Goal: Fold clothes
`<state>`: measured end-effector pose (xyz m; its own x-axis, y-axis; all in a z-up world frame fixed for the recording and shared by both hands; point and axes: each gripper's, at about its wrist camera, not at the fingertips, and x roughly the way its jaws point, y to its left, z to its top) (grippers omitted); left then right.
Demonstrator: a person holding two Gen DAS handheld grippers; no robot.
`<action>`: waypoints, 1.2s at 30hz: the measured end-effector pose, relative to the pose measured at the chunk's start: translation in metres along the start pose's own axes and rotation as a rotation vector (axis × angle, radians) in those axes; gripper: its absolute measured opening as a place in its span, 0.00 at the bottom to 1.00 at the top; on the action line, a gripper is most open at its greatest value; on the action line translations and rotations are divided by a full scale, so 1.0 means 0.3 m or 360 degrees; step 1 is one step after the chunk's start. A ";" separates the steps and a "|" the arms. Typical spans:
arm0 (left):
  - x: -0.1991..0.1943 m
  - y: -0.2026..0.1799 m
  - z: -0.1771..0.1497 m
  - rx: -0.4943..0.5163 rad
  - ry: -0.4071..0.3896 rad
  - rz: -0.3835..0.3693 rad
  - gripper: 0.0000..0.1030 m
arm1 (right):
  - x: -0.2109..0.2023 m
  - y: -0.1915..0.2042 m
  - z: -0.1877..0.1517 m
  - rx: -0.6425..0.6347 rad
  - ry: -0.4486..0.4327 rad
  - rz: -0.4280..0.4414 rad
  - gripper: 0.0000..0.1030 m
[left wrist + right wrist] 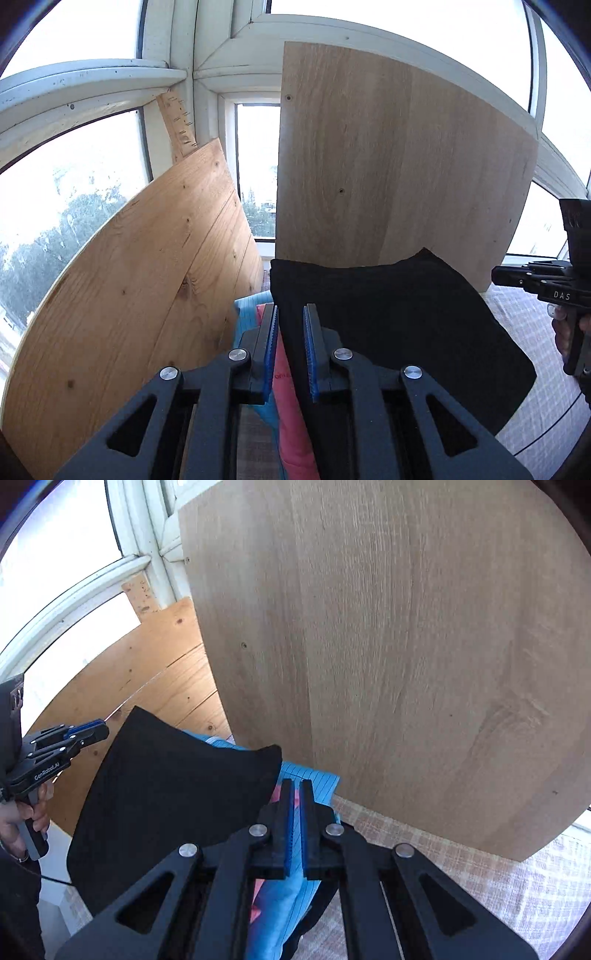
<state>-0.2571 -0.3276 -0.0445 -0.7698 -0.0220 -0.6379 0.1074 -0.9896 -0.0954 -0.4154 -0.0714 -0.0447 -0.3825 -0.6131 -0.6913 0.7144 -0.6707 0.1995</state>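
A folded black garment (391, 325) lies on top of a pile with a blue striped garment (314, 779) and a pink one (291, 402) under it. My left gripper (290, 314) hovers over the black garment's left edge, its jaws a little apart with nothing between them. My right gripper (294, 786) is by the pile's right side over the blue garment, its jaws almost closed with a thin gap and nothing gripped. The black garment also shows in the right wrist view (170, 797). Each gripper shows at the edge of the other's view: the right one (554, 288), the left one (74, 738).
A light wooden panel (399, 166) stands upright just behind the pile. A pine board (122, 295) leans at the left against the window frame (192, 74). A pale checked cloth (480, 878) covers the surface on the right.
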 end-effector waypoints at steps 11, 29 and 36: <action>0.078 -0.104 -0.206 0.0051 0.0353 -0.0039 0.16 | -0.165 0.145 -0.341 -0.0138 0.0139 0.0278 0.11; -0.352 -0.390 -0.339 -0.0004 0.0000 0.0055 0.78 | -0.443 0.282 -0.514 -0.0001 -0.0035 -0.0257 0.80; -0.497 -0.418 -0.409 -0.0140 -0.0086 0.0096 0.99 | -0.524 0.387 -0.581 -0.0048 -0.0075 -0.0359 0.91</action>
<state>-0.0786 -0.1829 -0.0314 -0.7926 -0.0912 -0.6028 0.2077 -0.9700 -0.1264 -0.1701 0.0198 -0.0339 -0.5611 -0.4682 -0.6826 0.6244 -0.7808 0.0223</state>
